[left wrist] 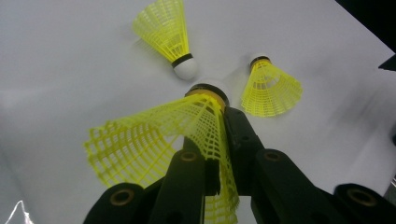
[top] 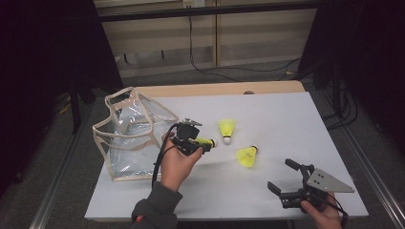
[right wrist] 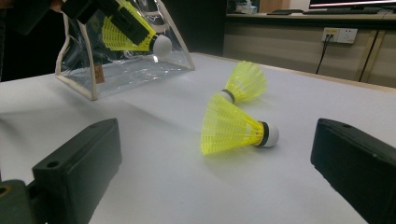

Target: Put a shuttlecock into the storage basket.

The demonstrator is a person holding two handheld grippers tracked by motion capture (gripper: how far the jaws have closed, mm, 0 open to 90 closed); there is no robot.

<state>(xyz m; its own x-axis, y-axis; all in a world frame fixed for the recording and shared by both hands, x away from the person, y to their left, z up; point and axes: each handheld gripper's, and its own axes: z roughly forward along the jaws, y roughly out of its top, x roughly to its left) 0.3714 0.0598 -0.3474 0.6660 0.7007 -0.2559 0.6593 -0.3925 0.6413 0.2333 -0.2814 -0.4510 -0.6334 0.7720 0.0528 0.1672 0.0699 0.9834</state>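
The left gripper's (top: 206, 143) fingers pinch a yellow plastic mesh shuttlecock (left wrist: 159, 140) by its skirt, probably bound for the clear plastic pouch (top: 131, 136) beside them; the right gripper's (top: 282, 175) fingers gape empty.

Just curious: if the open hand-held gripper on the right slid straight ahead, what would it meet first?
Probably the nearer yellow shuttlecock lying on the white table; it sits between the right hand-held gripper's open jaws.

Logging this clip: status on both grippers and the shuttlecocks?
Left gripper shut on yellow plastic shuttlecock, lifted. Right gripper open, empty. Two more shuttlecocks on table. Clear plastic bag open; nothing blocking.
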